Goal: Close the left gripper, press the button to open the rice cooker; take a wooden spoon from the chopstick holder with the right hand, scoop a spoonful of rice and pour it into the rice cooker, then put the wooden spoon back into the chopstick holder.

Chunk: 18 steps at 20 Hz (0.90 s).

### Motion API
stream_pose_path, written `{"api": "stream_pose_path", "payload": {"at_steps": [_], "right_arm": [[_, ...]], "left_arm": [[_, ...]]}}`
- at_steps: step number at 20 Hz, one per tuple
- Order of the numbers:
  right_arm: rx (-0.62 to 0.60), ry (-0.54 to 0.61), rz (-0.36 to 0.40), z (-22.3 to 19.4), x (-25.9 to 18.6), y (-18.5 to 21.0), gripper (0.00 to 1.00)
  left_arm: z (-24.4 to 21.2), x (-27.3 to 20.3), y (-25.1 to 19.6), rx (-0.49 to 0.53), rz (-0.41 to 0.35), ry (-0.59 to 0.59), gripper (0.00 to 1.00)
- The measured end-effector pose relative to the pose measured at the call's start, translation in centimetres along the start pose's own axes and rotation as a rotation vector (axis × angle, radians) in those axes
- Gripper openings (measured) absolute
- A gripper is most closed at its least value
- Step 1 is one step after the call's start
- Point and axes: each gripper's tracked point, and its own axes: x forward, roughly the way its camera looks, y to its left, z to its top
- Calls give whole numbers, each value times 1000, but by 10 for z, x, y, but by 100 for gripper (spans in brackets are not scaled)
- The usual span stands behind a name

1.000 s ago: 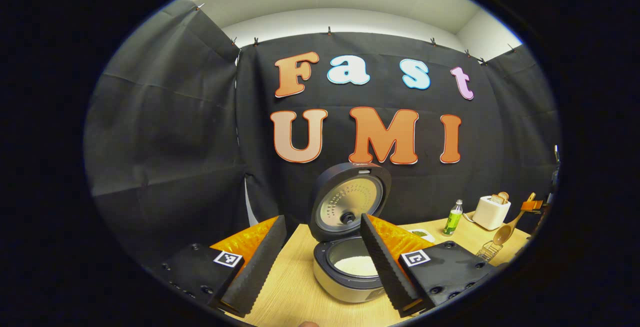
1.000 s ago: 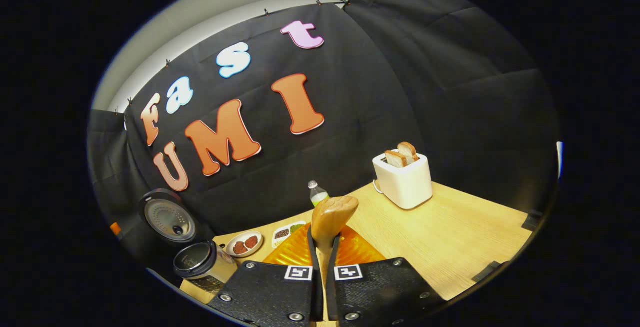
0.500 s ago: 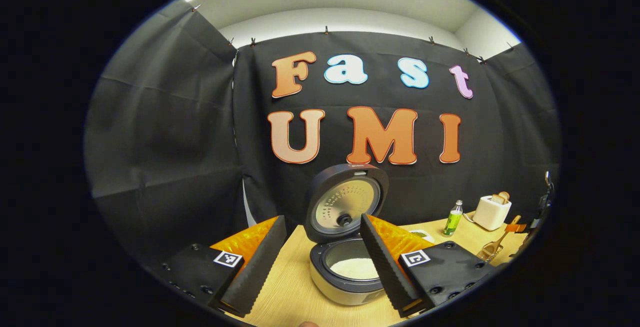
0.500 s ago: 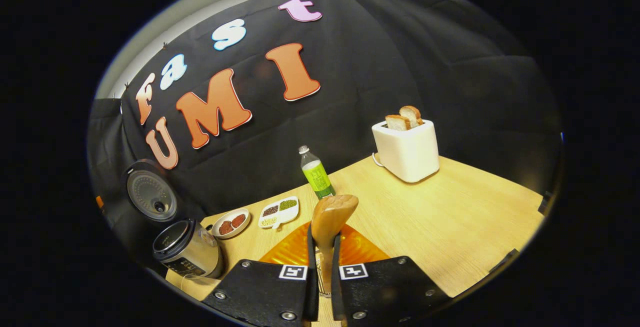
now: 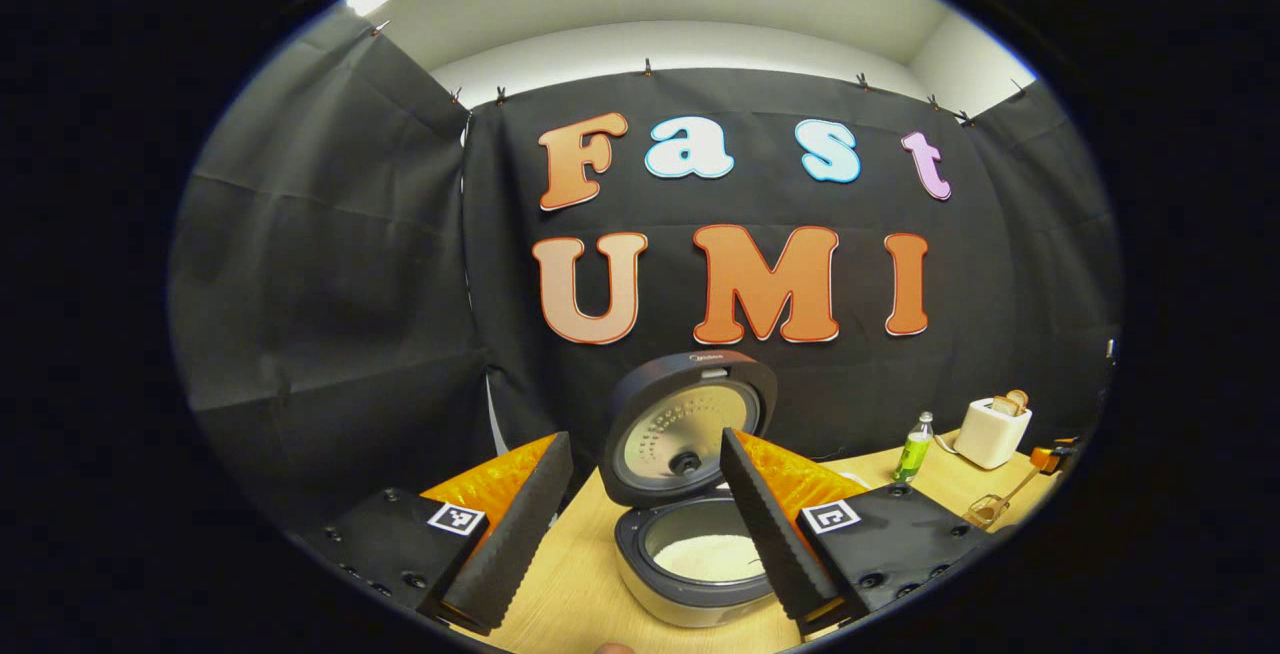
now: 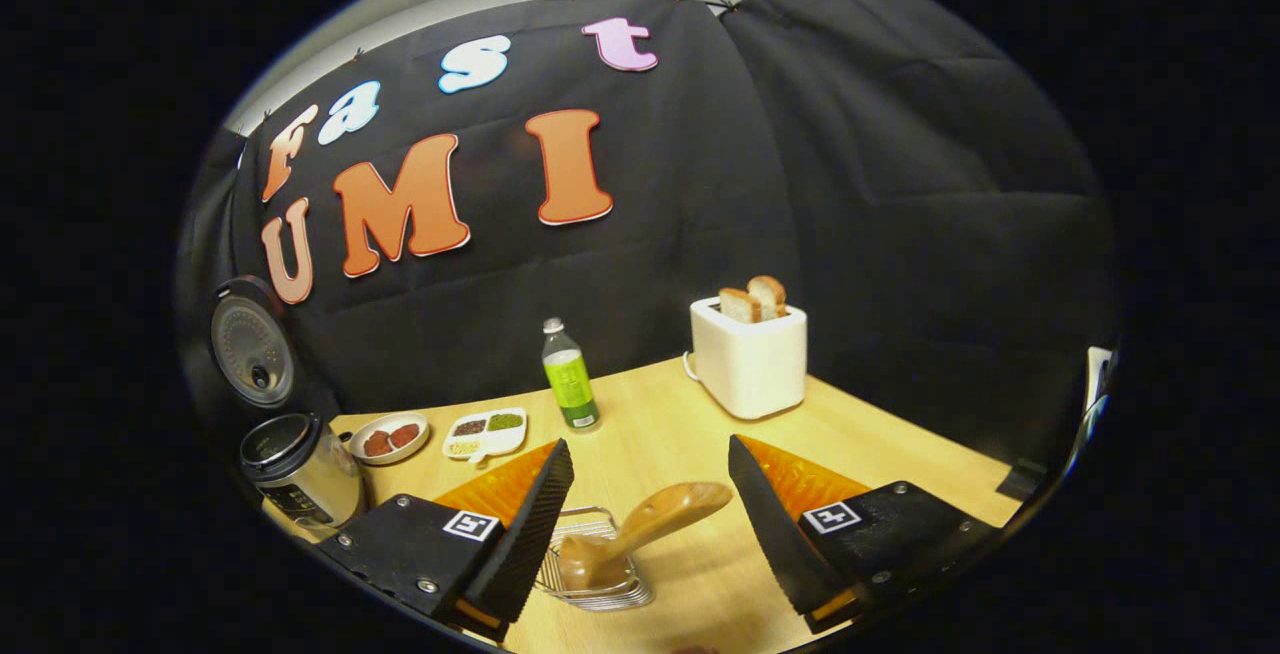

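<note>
The rice cooker (image 5: 690,584) stands with its lid (image 5: 690,424) up and white rice in the pot. My left gripper (image 5: 643,436) is open just in front of it, holding nothing. In the right gripper view the wooden spoon (image 6: 650,529) leans to the right in the wire chopstick holder (image 6: 600,589) on the table. My right gripper (image 6: 648,442) is open above the spoon, its fingers on either side and apart from it. The cooker (image 6: 300,469) sits at the far left of that view. The holder with the spoon (image 5: 1005,499) also appears at the far right of the left gripper view.
A white toaster (image 6: 750,359) with bread stands at the back of the wooden table (image 6: 900,454). A green bottle (image 6: 568,379), a divided dish (image 6: 485,434) and a small plate (image 6: 388,437) lie between the toaster and the cooker.
My right gripper has opened and let go of the wooden spoon, which now rests in the holder. The left gripper has barely moved and stays open.
</note>
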Motion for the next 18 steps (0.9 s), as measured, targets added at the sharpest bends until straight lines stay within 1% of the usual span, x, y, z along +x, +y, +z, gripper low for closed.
{"api": "stream_pose_path", "payload": {"at_steps": [3, 4, 5, 7, 8, 10, 12, 13, 14, 16, 17, 18], "right_arm": [[-8, -32, -5, 16, -23, 1, 94], [-18, -37, 3, 19, -28, 5, 95], [-27, -44, 11, 23, -33, 8, 94], [-32, -62, 23, 32, -40, 12, 94], [-30, -69, 27, 34, -42, 13, 95], [-34, -71, 36, 34, -44, 16, 95], [-53, -83, 45, 36, -46, 20, 95], [-69, -104, 49, 41, -46, 21, 94], [-82, -132, 46, 47, -45, 22, 94], [-105, -181, 29, 61, -40, 21, 94], [-101, -190, 16, 68, -36, 21, 94], [-86, -187, 8, 74, -34, 23, 94]], "left_arm": [[22, 34, 0, 20, 32, -20, 96], [28, 48, -3, 10, 24, -23, 100], [34, 61, -8, 13, 19, -27, 99], [41, 88, -6, 89, 57, -33, 98], [39, 101, -12, 112, 51, -25, 98], [22, 124, -33, 81, 10, 2, 96], [4, 137, -40, 22, -6, 37, 95], [2, 143, -42, -7, -12, 29, 100], [4, 145, -41, -32, -6, 10, 100], [16, 149, -43, -46, -8, -45, 100], [22, 153, -46, -32, -10, -62, 100], [23, 158, -50, -10, -12, -51, 100]]}}
